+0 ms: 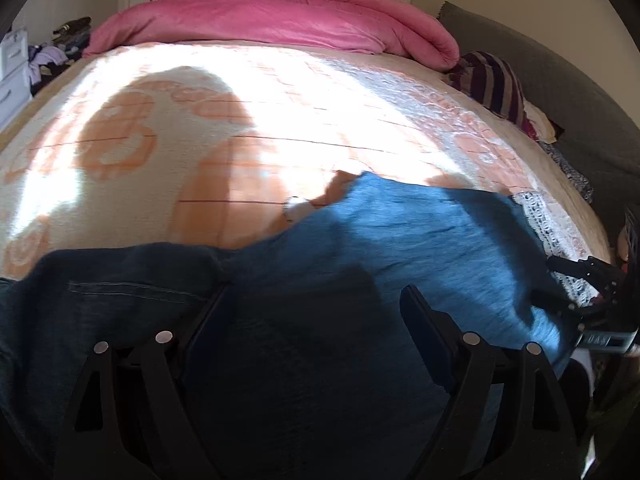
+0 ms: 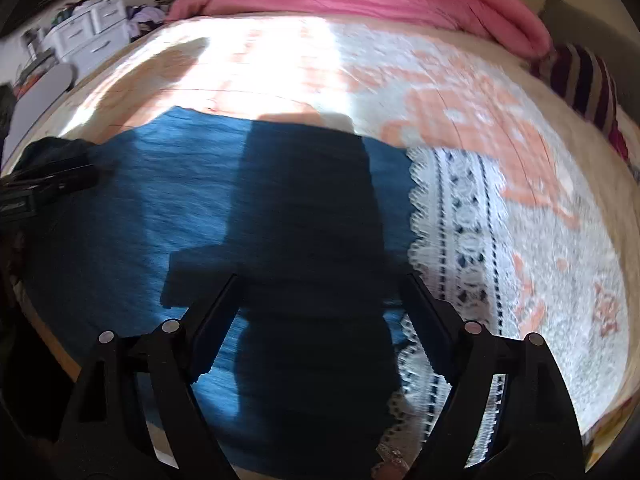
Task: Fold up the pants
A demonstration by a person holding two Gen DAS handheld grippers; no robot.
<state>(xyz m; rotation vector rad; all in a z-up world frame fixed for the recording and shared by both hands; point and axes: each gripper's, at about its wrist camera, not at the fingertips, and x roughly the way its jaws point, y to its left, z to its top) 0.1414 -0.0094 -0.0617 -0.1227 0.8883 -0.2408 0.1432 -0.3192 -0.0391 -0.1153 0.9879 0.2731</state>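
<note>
**Pants spread flat, both claws released**

The pants (image 2: 160, 208) are laid across the bed's near edge on the bedspread (image 2: 460, 92). Both the left gripper (image 1: 312, 300) and right gripper (image 2: 320, 288) are held agape, empty. A hem should be pinched squarely before any fold is drawn.

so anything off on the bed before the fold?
The blue pants lie flat with both grippers open above them. Oddities: the pink duvet is bunched at the far end, and clothes are heaped beside the bed.
</note>
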